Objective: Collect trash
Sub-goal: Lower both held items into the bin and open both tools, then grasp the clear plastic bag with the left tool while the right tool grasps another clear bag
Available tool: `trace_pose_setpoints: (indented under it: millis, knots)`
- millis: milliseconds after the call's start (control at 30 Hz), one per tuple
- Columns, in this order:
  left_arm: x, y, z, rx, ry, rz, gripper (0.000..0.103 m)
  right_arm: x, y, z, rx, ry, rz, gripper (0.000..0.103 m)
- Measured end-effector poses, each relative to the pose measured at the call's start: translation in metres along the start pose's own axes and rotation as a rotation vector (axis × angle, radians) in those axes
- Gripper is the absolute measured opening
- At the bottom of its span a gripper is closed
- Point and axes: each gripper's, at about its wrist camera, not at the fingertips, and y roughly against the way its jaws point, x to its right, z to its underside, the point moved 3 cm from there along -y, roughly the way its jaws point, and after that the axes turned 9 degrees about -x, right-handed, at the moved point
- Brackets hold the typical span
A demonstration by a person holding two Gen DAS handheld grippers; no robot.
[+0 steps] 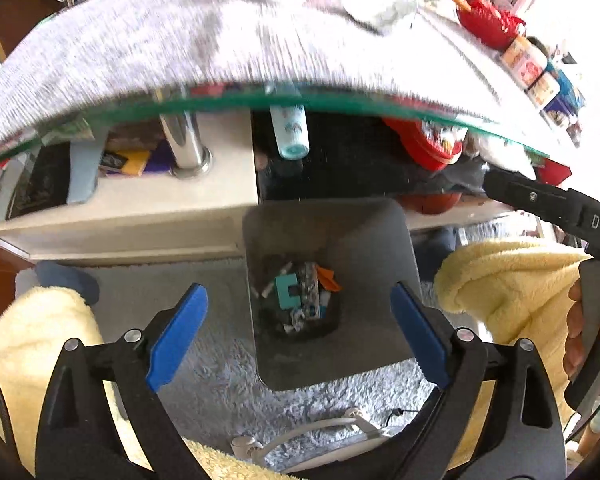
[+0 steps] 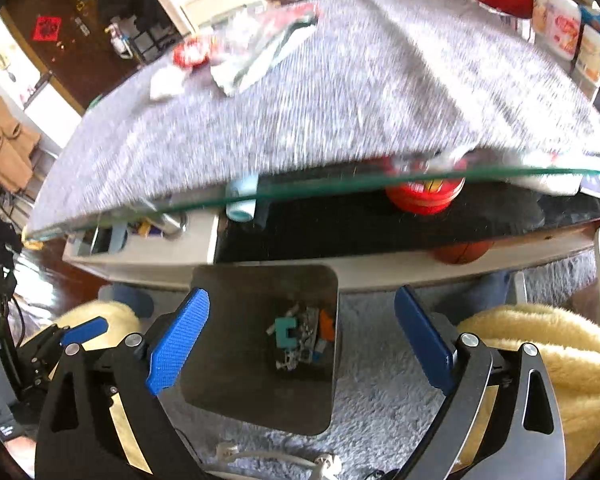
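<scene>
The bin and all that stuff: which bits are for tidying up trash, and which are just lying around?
For the job: bin, trash inside, wrappers on the table.
Lying about: red tin, basketball, yellow blanket.

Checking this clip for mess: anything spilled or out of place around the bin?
Nothing spilled: the scraps lie inside the bin. A white cable trails loose on the rug near it, and crumpled wrappers still sit on the table.

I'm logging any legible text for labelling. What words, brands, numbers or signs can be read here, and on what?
"DAS": white letters on the black right gripper body, cut off at the left wrist view's edge.
Red door sign: too blurred to read.
Snack tubs: print too blurred to read.
Trash in the bin: nothing legible.
</scene>
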Motion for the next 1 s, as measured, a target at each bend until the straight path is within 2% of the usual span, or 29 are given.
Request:
trace_pose_setpoints:
  millis: [233, 400, 700, 1000]
  knots:
    - [-0.002, 0.029, -0.026, 0.071, -0.018, -0.020, 0.088, -0.007, 0.029, -0.032, 0.074, 0.038, 0.013, 0.095]
    - [-0.003, 0.043, -0.053, 0.114, -0.030, -0.032, 0.089, -0.012, 0.034, -0.061, 0.110, 0.056, 0.024, 0.095]
    - [-0.015, 0.040, -0.111, 0.155, -0.007, -0.048, 0.089, -0.016, 0.022, -0.109, 0.135, 0.053, 0.012, 0.095]
    - [-0.013, 0.032, -0.169, 0.177, -0.045, -0.079, 0.089, -0.031, 0.015, -0.165, 0.170, 0.092, -0.006, 0.095]
